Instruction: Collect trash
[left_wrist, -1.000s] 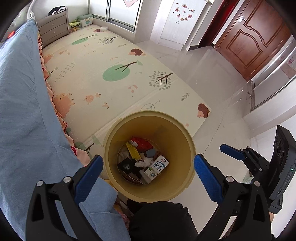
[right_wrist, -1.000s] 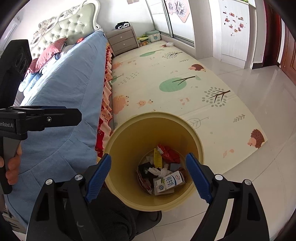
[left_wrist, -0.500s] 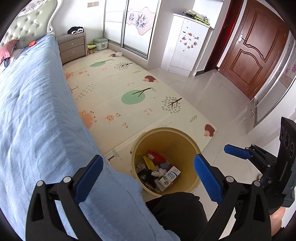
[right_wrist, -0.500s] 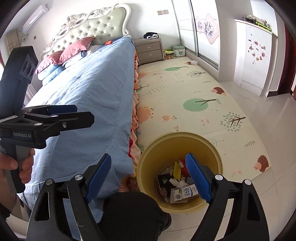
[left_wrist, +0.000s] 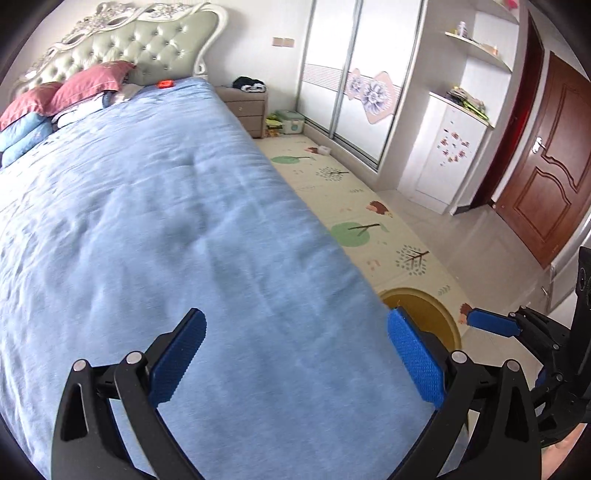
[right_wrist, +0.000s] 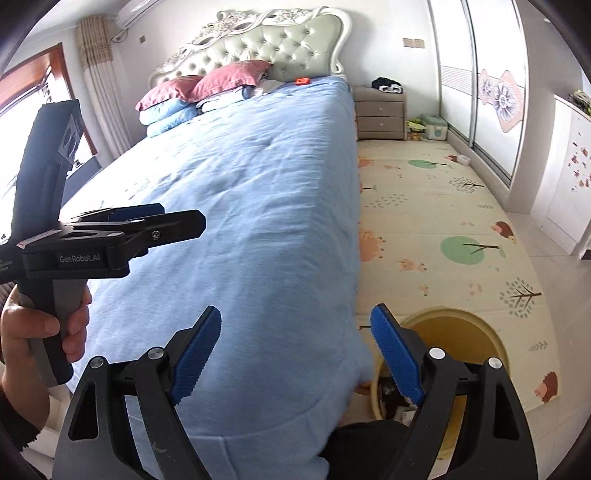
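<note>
My left gripper (left_wrist: 295, 328) hangs open over the blue bedspread (left_wrist: 184, 221) with nothing between its fingers. My right gripper (right_wrist: 297, 325) is also open and empty, over the bed's near corner. The yellow trash bin (right_wrist: 465, 332) stands on the floor beside the bed, partly hidden by the bedspread and the right finger. A little trash (right_wrist: 391, 391) shows inside it. In the left wrist view only a slice of the bin (left_wrist: 424, 306) is visible. A small orange-red thing (right_wrist: 303, 80) lies on the bed near the headboard. A hand (right_wrist: 37, 328) holds the left gripper (right_wrist: 177, 219) at the left.
Pink and blue pillows (right_wrist: 207, 88) are stacked at the tufted headboard (right_wrist: 280, 40). A patterned play mat (right_wrist: 443, 221) covers the floor right of the bed. Beyond it are a nightstand (right_wrist: 380, 114), sliding wardrobe doors (left_wrist: 351, 81) and a brown door (left_wrist: 546, 177).
Both grippers have risen and swung left from over the bin to over the bed. The bin has slid to the lower right of both views, and the bed now fills them.
</note>
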